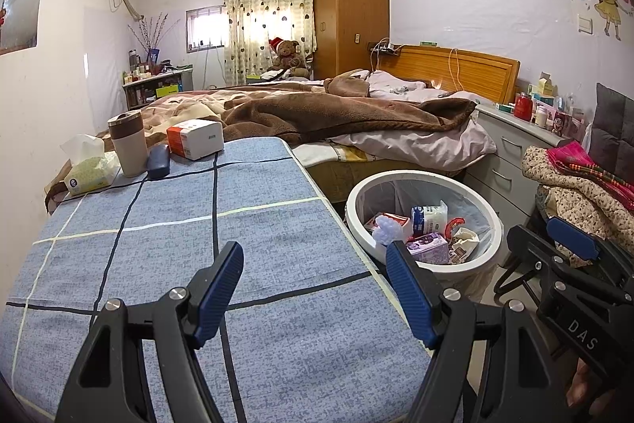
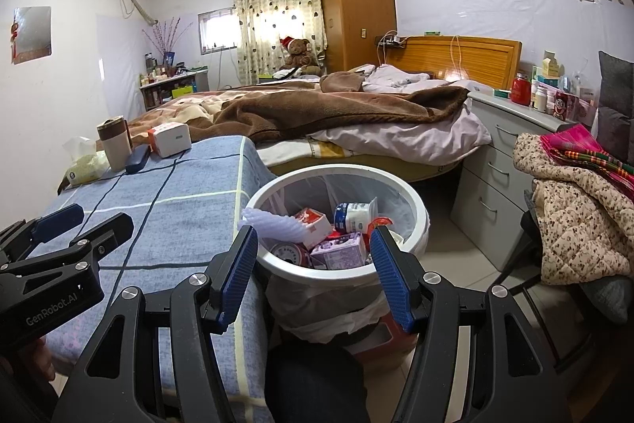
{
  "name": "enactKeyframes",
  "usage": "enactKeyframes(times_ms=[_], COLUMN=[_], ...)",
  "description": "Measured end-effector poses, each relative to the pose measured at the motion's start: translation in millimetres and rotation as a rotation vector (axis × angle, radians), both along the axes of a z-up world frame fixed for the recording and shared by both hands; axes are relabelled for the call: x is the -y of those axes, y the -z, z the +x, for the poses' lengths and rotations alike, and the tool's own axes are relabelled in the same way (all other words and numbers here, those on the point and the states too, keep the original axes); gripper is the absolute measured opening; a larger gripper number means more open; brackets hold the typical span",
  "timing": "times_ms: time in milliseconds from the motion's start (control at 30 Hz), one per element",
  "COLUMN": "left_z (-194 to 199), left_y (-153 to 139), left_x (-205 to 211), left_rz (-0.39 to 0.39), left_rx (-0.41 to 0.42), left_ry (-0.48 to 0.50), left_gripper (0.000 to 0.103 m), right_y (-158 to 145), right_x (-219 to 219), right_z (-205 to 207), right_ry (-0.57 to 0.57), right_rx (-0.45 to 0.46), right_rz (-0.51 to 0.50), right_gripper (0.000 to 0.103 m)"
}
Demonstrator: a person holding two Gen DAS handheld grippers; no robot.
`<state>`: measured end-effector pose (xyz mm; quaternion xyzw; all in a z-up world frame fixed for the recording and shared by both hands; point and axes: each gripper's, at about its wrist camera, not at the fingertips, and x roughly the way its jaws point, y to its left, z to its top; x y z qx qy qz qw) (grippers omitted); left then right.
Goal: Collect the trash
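Beside the worktop point(image 1: 245, 224) we see the bin point(image 2: 412, 209) holding cartons point(image 2: 340, 250) and wrappers; our left tool point(image 1: 315, 288) and right tool point(image 2: 313, 272) stand apart, empty.

Each gripper was a black frame with two angled fingers, triangular cut-outs near the base and round silver screws at the joints. The left gripper point(image 1: 313, 288) filled the bottom of its own view; its fingers carried ribbed blue pads point(image 1: 220, 294). The right gripper point(image 2: 313, 278) looked the same in its view. At the lower right of the left view its side read "DAS" in white. At the lower left of the right view, the left one's read "GenRobot.AI".
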<state>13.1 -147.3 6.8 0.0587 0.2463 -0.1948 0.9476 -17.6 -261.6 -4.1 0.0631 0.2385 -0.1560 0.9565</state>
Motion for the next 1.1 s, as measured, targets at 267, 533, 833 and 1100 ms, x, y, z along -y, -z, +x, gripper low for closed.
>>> enactKeyframes(times_ms=[267,533,833,1100], left_z=[-0.9,0.0,0.2,-3.0], left_y=[0.0,-0.3,-0.2,1.3], left_x=[-0.5,-0.5,-0.8,1.0], left_rz=[-0.002,-0.001,-0.002,-0.005], left_rx=[-0.002,-0.002,-0.002,-0.005], left_ry=[-0.001,-0.001,0.000,0.007], left_gripper=[0.076,0.076,0.076,0.076], right_y=[0.0,-0.1,-0.2,-0.2], right_x=[0.3,-0.7,-1.8,-2.6], right_z=[-0.3,0.3,0.7,0.7], right_ry=[-0.001,-0.001,-0.002,-0.002], right_rx=[0.000,0.000,0.001,-0.001], right_rz=[0.001,0.001,0.002,0.002], right_gripper=[0.061,0.061,0.061,0.061])
